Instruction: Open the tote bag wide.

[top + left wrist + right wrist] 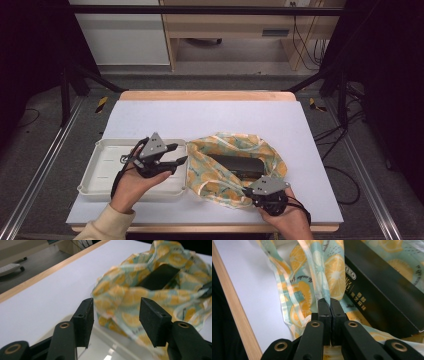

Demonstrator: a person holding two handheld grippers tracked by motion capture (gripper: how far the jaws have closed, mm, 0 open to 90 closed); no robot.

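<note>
A lemon-print plastic bag [220, 147] lies open in the middle of the table with a black box [237, 165] inside it. My left gripper [178, 153] hovers over the right end of a white tray [107, 155], just left of the bag, jaws open with nothing between them. In the left gripper view the bag [150, 290] and the box [160, 276] lie beyond the open left gripper [116, 307]. My right gripper [248, 193] is shut on the bag's near edge. In the right gripper view the right gripper [330, 302] pinches a fold of the bag [332, 270] beside the box [387, 290].
The white mat [210, 117] covers the wooden table, whose edge [205, 95] runs along the far side. The shallow tray sits at the front left. Black frame posts [67, 90] stand at the table's far corners.
</note>
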